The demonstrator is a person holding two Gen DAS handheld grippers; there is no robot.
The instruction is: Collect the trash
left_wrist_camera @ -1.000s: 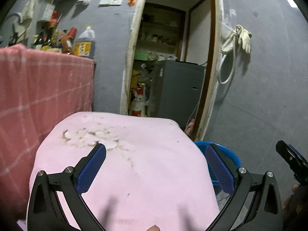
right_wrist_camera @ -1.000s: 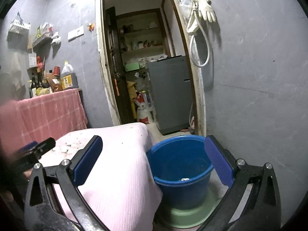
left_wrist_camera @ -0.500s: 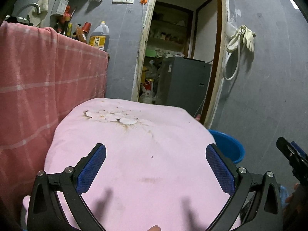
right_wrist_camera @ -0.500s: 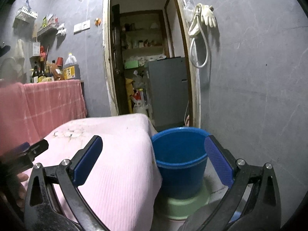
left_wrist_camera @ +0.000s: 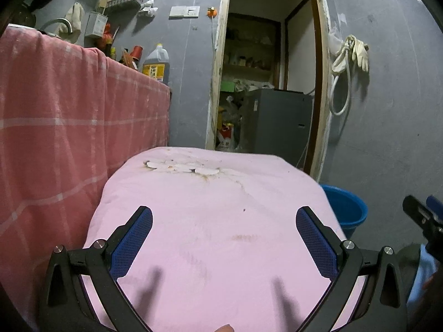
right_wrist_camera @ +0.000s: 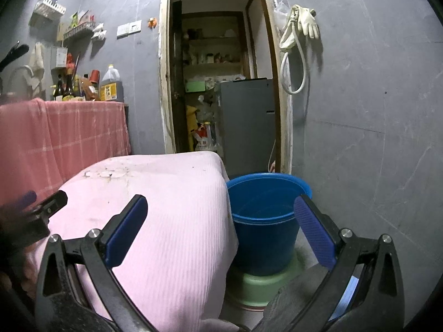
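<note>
Pale flat scraps of trash (left_wrist_camera: 182, 167) lie at the far side of a table covered by a pink cloth (left_wrist_camera: 216, 235); they also show in the right wrist view (right_wrist_camera: 106, 173). My left gripper (left_wrist_camera: 224, 215) is open and empty above the near part of the cloth, well short of the scraps. My right gripper (right_wrist_camera: 221, 207) is open and empty, held near the table's right corner in front of a blue bucket (right_wrist_camera: 265, 221). The bucket stands on a green stool (right_wrist_camera: 263, 285) right of the table, and shows in the left wrist view (left_wrist_camera: 346, 207).
A counter draped in red checked cloth (left_wrist_camera: 69, 127) stands to the left with bottles and an oil jug (left_wrist_camera: 156, 63). An open doorway (left_wrist_camera: 268, 83) with a grey appliance (left_wrist_camera: 277, 124) is ahead. A grey wall (right_wrist_camera: 373, 110) with hanging gloves (right_wrist_camera: 304, 22) is at right.
Both grippers have dropped lower and drawn back from the table. The scraps now sit farther off and the bucket's inside is less visible. Both stay open.
</note>
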